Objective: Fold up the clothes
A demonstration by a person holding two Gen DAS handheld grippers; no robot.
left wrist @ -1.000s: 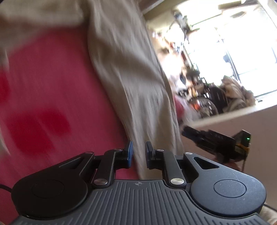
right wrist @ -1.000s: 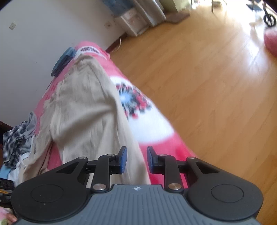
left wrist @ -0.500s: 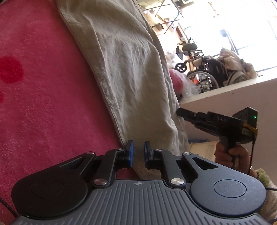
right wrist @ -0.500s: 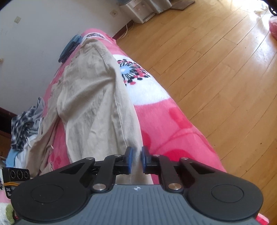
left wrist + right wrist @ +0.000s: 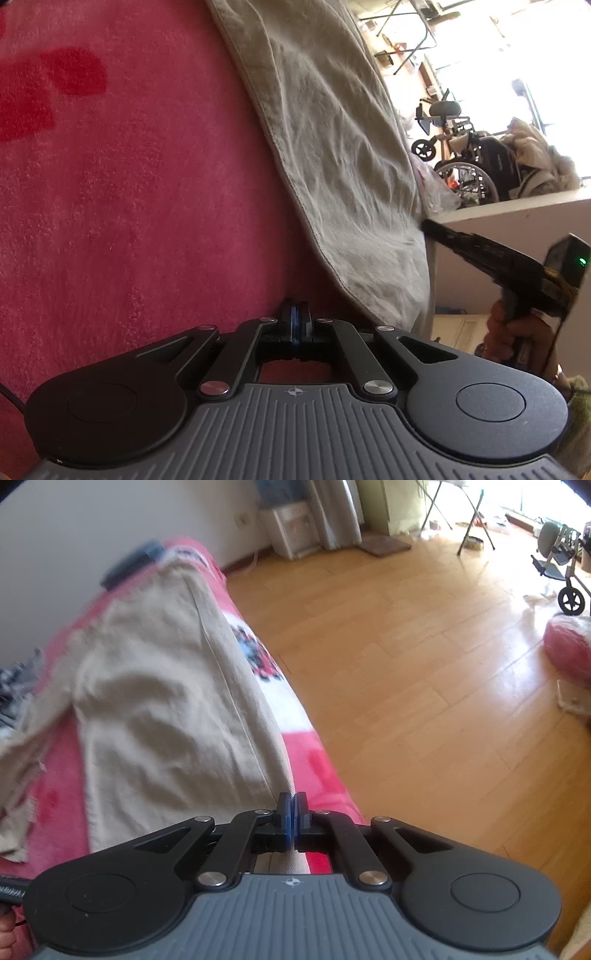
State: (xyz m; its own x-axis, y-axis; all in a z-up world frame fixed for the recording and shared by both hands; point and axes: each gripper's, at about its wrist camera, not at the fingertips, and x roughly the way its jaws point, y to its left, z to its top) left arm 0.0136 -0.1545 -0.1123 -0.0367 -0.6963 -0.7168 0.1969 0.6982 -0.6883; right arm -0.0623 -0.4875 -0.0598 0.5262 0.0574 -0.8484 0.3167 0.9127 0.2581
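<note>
Beige trousers (image 5: 332, 129) lie lengthwise on a red-pink blanket (image 5: 129, 184) that covers a bed. My left gripper (image 5: 294, 317) is shut low over the blanket, just left of the trousers' hem edge, with no cloth visible between its pads. In the right wrist view the trousers (image 5: 159, 701) stretch away from me, blurred. Their right-hand seam edge runs straight into my right gripper (image 5: 293, 808), which is shut on it. The left wrist view also shows the right gripper (image 5: 428, 225) touching the trousers' far edge, with a person's hand (image 5: 517, 332) holding it.
The bed's right side drops to a wooden floor (image 5: 424, 664). A checked garment (image 5: 14, 686) lies at the left, and a dark blue item (image 5: 133, 565) sits at the bed's far end. A wheelchair (image 5: 565, 572) and a pink bag (image 5: 569, 646) are across the room.
Both grippers' jaws have closed from a narrow gap to touching. The left gripper has sunk toward the blanket near the hem. The right gripper has rolled, bringing more floor into view.
</note>
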